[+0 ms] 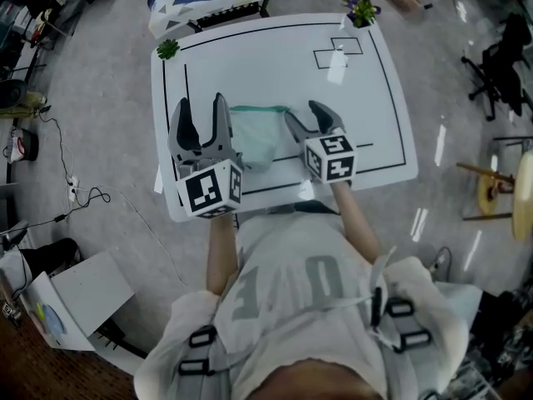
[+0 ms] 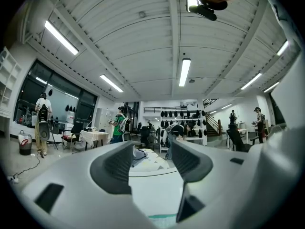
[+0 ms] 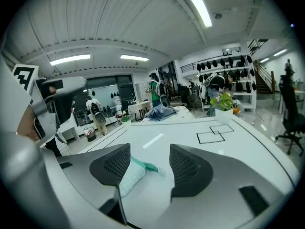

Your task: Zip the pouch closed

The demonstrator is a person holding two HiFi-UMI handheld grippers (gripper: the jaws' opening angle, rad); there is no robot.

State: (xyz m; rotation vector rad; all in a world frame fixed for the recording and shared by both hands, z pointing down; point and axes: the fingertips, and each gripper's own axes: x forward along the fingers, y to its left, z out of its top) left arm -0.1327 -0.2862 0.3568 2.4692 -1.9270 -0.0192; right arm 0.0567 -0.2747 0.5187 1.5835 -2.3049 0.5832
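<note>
- Head view: a white table (image 1: 379, 98) marked with black lines carries the pale green mesh pouch (image 1: 258, 138), which lies flat near the front edge, between the two grippers.
- The left gripper (image 1: 200, 103) has its jaws spread at the pouch's left side. The right gripper (image 1: 304, 113) is at the pouch's right end, jaws also parted.
- Each marker cube (image 1: 211, 188) shows black-and-white square patterns, not letters.
- The person's shirt (image 1: 291, 282) bears large pale letters, creased and seen upside down, so I cannot read them with certainty.
- Small potted plants (image 1: 361, 10) stand at the table's far corners.
- Left gripper view: the left gripper (image 2: 151, 159) looks out level over the table, jaws wide apart with nothing between them. A teal sliver (image 2: 164, 217) shows at the bottom edge, probably the pouch.
- Right gripper view: the right gripper (image 3: 150, 163) tilts down at the table with spread jaws. The pouch (image 3: 127, 174) lies on the table in the gap, beside the left jaw, its teal zipper band (image 3: 145, 165) towards the middle. Neither pad presses on it.
- Black rectangle outlines (image 3: 214, 132) are drawn on the table farther off.
</note>
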